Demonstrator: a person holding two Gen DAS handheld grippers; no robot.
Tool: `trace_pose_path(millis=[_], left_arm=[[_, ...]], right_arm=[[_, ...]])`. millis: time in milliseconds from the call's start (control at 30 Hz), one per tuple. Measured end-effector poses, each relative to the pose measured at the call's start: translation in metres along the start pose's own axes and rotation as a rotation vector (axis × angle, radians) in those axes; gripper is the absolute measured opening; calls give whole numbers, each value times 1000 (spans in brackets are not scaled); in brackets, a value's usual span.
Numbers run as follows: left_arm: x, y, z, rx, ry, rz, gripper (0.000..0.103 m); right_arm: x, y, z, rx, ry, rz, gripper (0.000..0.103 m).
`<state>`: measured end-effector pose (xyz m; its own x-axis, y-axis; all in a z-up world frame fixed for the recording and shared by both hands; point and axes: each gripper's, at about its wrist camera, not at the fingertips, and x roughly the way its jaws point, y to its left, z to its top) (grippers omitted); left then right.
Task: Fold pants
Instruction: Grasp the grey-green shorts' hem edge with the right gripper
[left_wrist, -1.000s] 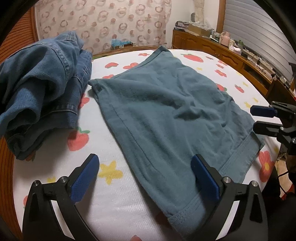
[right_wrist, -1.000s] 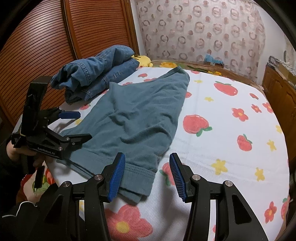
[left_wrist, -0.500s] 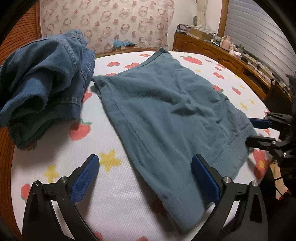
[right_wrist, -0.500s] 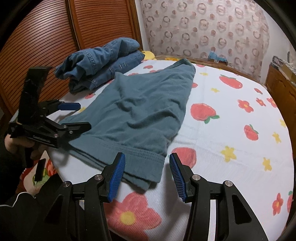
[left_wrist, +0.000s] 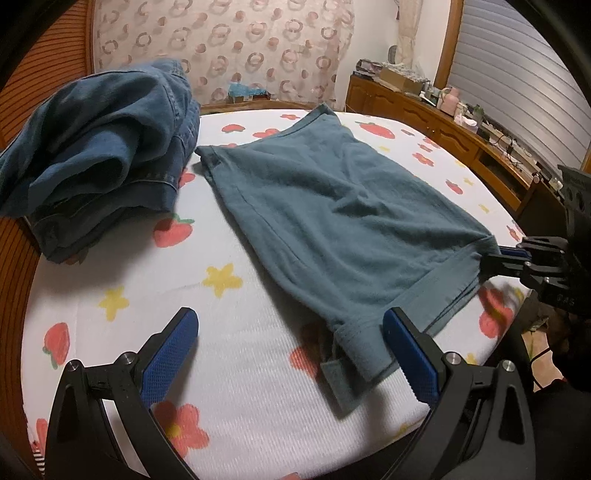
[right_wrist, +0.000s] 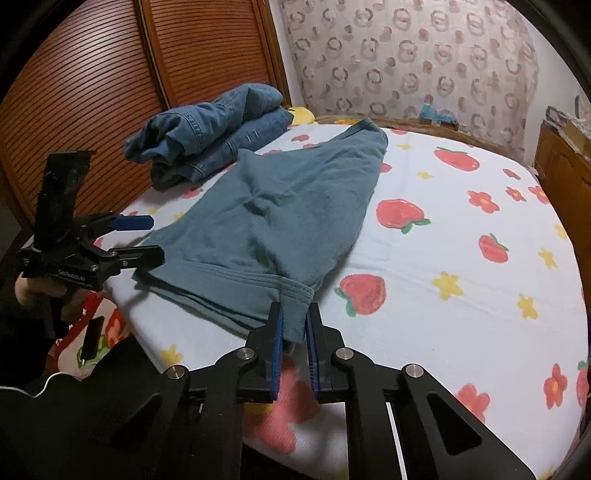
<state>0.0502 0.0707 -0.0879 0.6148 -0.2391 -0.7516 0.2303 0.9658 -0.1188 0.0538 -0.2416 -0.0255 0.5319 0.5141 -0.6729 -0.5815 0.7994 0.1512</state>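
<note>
The soft teal knit shorts (right_wrist: 280, 210) lie flat across the middle of the right wrist frame, on the white bedsheet printed with strawberries and flowers (right_wrist: 461, 258), with their waistband at the lower edge. The step in hand is taking hold of the waistband corners. The right gripper (right_wrist: 294, 328), low centre, has just been closing and now pinches the near waistband corner between its blue pads. The left gripper (left_wrist: 291, 350) stands wide open, grasping nothing, with the other corner just inside its right-hand finger. It likely needs to close there next. A crumpled heap of blue denim jeans (left_wrist: 96, 155) sits upper left.
</note>
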Motion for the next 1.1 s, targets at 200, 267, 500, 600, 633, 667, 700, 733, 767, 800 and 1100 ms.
trace_pose_path(millis=[200, 267, 500, 600, 633, 667, 700, 733, 767, 800, 1100], left_arm=[[-8, -7, -1, 4, -25, -27, 100], [-11, -10, -4, 5, -28, -38, 96], [-18, -20, -17, 13, -29, -98, 68], [-17, -22, -20, 11, -13, -113, 56], [-17, -23, -21, 13, -10, -117, 53], [-17, -25, -22, 16, -7, -122, 51], [-16, -27, -23, 19, -4, -126, 48], [-15, -29, -23, 23, 1, -127, 46], [-15, -30, -24, 26, 4, -123, 46], [-15, -30, -24, 26, 4, -119, 45], [-15, -30, -26, 5, 4, -113, 33]], right_arm=[[-13, 1, -6, 8, 2, -1, 12], [-18, 2, -7, 6, 0, -5, 12], [-23, 4, -11, 12, 9, -13, 12], [-18, 2, -13, 33, 20, -13, 12], [-17, 2, -13, 38, 23, -13, 12], [-16, 1, -13, 41, 26, -12, 13], [-14, 1, -13, 43, 28, -12, 13], [-14, 1, -12, 43, 28, -13, 13], [-13, 1, -12, 43, 29, -13, 13], [-12, 0, -12, 45, 29, -10, 13], [-6, -4, -13, 69, 41, -13, 23]])
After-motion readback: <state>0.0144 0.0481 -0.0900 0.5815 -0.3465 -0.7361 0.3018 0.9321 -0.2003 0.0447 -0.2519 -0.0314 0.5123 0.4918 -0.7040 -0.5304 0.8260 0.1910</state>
